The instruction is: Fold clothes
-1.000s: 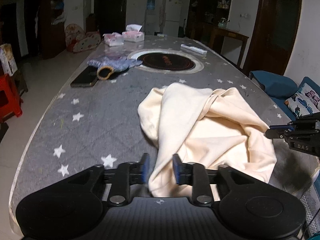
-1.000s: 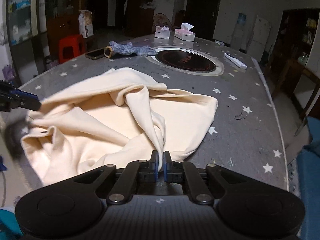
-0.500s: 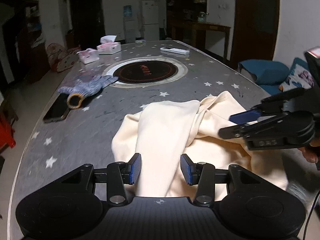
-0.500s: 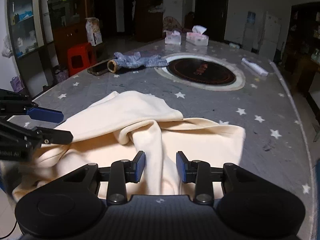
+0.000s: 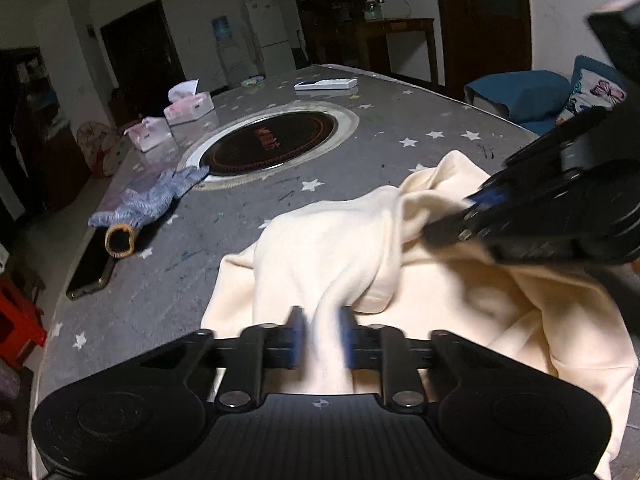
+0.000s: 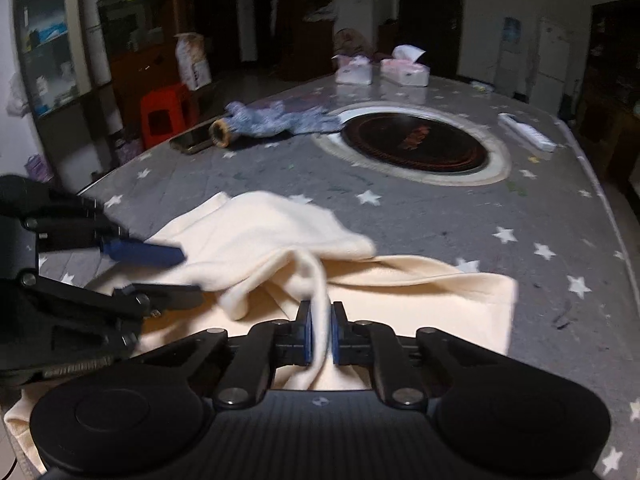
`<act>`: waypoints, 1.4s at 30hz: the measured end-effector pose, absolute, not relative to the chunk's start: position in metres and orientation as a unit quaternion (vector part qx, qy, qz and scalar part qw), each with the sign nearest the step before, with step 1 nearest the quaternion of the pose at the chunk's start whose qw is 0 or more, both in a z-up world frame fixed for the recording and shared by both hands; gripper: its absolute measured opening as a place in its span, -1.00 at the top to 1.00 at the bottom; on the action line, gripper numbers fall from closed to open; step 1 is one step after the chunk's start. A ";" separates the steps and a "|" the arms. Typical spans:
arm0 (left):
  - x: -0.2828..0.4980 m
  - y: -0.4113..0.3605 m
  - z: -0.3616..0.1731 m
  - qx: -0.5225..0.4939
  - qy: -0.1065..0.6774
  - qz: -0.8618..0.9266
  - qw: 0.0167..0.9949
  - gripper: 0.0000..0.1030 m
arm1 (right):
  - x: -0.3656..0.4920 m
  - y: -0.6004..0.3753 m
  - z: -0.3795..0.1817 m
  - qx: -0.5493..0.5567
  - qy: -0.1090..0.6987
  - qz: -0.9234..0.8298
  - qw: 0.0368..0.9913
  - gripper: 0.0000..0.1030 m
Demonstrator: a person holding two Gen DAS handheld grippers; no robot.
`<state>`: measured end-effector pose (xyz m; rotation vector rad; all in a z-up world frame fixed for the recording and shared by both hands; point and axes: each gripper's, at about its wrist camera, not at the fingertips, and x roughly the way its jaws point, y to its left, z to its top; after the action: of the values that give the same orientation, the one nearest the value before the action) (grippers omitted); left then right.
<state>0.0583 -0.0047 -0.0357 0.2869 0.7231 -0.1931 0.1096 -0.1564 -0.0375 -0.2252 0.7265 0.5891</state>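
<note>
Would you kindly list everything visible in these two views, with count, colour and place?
cream garment: one, cream, crumpled on the near end of the table
table: one, grey with white stars
cooktop: one, black with a pale ring, set into the table centre
work glove: one, blue-grey with a tan cuff, beside the cooktop
phone: one, dark, by the glove cuff
tissue boxes: two, pink and white, far end
remote: one, white, far side
stool: one, red, on the floor
fridge: one, white, back wall
left tool: one, black with blue pads, cloth between its fingers, blurred
right tool: one, black with blue pads, shut on a fold of the garment
</note>
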 end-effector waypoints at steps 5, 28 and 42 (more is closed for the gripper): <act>0.058 0.011 -0.031 0.114 0.351 -0.075 0.926 0.87 | 0.103 -0.181 -0.025 -0.093 0.327 0.243 0.909 0.86; -0.028 0.135 -0.017 -0.042 0.357 0.089 0.929 0.86 | 0.044 -0.344 -0.044 0.062 0.355 0.042 0.932 0.57; -0.064 0.128 -0.008 -0.026 0.346 0.108 0.932 0.33 | 0.010 -0.347 -0.015 0.034 0.343 0.078 0.935 -0.05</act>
<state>-0.0639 0.1283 -0.0081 -0.0531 0.7081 0.2211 0.0100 -0.3472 -0.0145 0.0686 0.7021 0.1587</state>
